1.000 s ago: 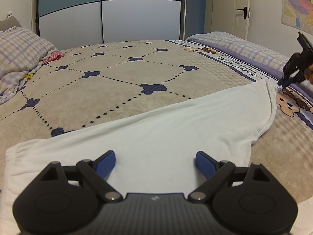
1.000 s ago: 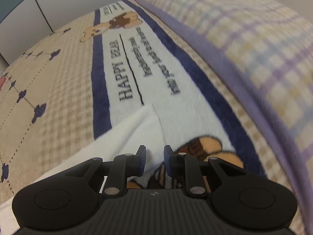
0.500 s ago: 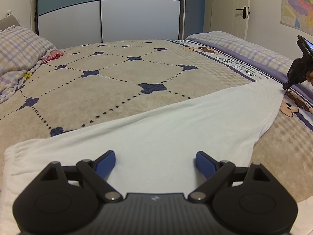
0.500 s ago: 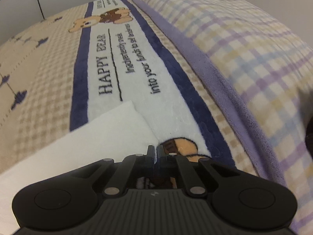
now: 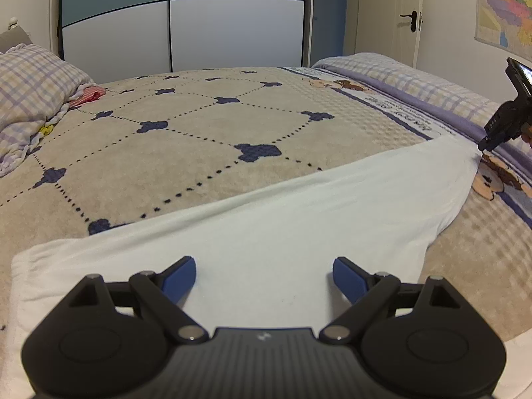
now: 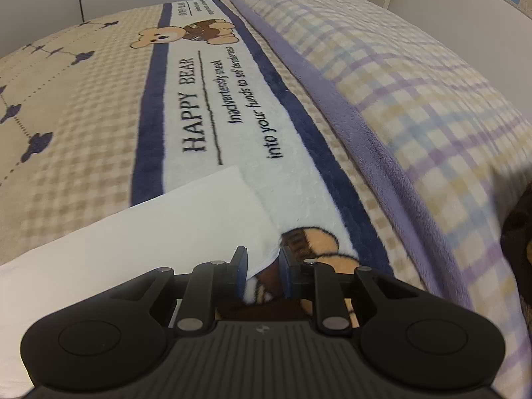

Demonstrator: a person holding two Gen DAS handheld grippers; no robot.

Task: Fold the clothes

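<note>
Reopening after a pinch, right gripper (image 6: 262,267) straddles the white cotton garment (image 5: 282,232) corner; garment's long axis runs left-right; left gripper (image 5: 264,277) gapes wide, empty.

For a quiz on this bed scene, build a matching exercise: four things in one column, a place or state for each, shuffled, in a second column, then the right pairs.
Things:
1. left gripper
2. right gripper
3. white garment
4. pink cloth

Places or states:
A. spread flat on the blanket
B. at the garment's far corner, jaws opening
C. beside the plaid pillow
D. jaws wide, above the garment's near part

Pairs: 1-D, 2-B, 3-A, 4-C
</note>
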